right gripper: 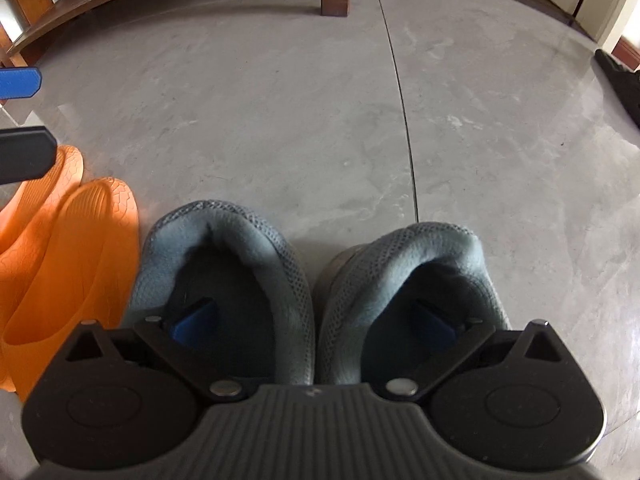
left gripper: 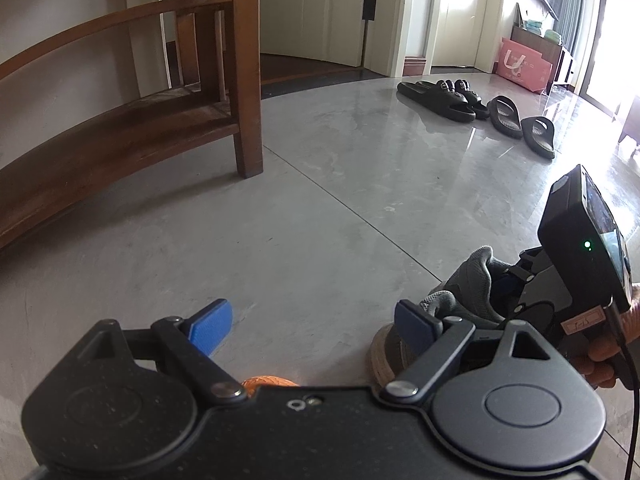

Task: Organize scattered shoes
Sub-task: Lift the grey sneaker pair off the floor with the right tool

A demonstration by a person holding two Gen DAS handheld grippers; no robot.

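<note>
Right wrist view: right gripper (right gripper: 314, 322) fingers spread wide, one tip inside each grey mesh fleece-lined shoe (right gripper: 224, 292). Soft, light; pinch touching inner collars. Left gripper (left gripper: 310, 326) wide, empty.

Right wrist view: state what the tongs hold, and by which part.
The right tongs are spread wide, one finger inside each grey shoe, reaching in through the ankle openings. They are not shut on anything. The left tongs are open, holding nothing.
</note>
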